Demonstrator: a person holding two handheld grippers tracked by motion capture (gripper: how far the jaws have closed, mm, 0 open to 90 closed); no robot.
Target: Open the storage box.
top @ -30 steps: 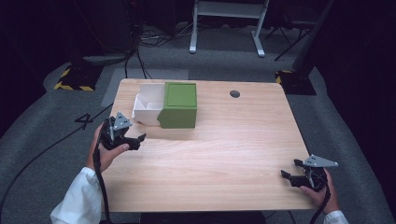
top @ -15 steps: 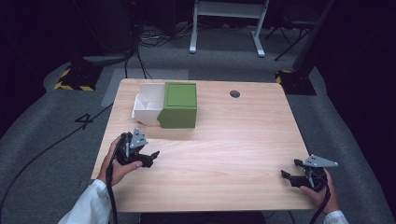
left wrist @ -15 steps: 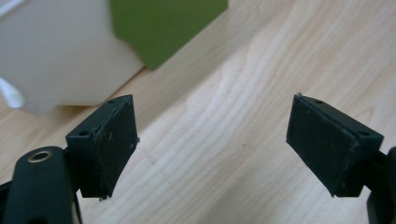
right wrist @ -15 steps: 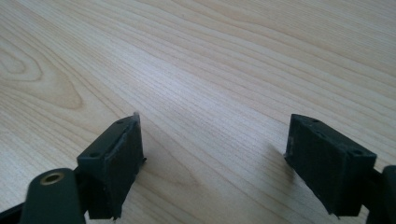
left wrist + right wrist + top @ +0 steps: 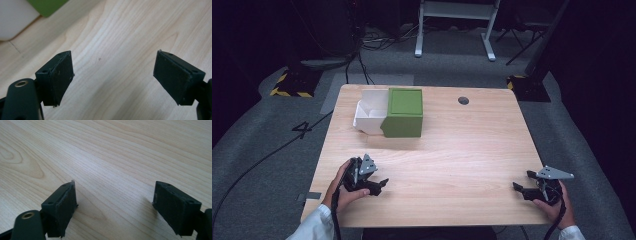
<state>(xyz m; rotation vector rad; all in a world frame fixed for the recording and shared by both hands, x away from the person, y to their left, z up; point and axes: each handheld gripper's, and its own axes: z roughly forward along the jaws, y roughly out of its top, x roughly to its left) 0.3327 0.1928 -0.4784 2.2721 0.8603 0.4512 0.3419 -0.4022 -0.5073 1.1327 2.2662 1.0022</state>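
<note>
High view showed a green box (image 5: 403, 112) touching a white tray (image 5: 368, 116) at the far left part of the wooden table (image 5: 452, 150), the box a plain cube with a flat inset top, the tray open and divided inside. Left gripper (image 5: 379, 185) lay near the front left edge in a hand (image 5: 343, 187); right gripper (image 5: 521, 188) sat at the front right corner, well apart from both containers. Left gripper view added a green corner (image 5: 46, 6) beside white plastic (image 5: 13, 18) at top left. Both gripper views showed 2 jaws spread wide over bare wood, holding nothing.
</note>
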